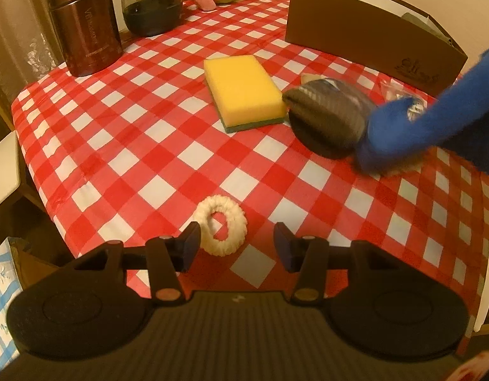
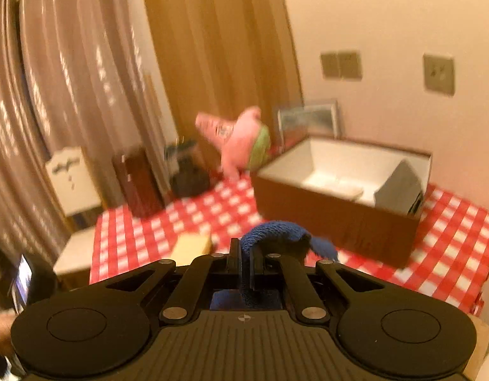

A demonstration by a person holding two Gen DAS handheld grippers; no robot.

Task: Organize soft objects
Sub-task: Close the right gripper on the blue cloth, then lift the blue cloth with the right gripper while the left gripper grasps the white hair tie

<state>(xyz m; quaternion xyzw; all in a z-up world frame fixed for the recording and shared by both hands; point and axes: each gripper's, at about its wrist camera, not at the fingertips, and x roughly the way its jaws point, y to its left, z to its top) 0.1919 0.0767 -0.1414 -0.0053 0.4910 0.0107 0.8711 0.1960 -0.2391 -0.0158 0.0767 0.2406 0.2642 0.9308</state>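
Right wrist view shows the right gripper (image 2: 244,262) pinching a blue knitted cloth (image 2: 276,233), limp and light, draping over the jaws; best held by a bunched fold. It hangs near the open box (image 2: 336,219). The left gripper (image 1: 236,243) stands spread above a cream scrunchie (image 1: 219,224). Blur hides the box's contents.

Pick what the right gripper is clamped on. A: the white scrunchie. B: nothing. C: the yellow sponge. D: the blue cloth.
D: in the right wrist view the right gripper has its jaws shut on a fold of the blue cloth, while the sponge and scrunchie lie on the table.
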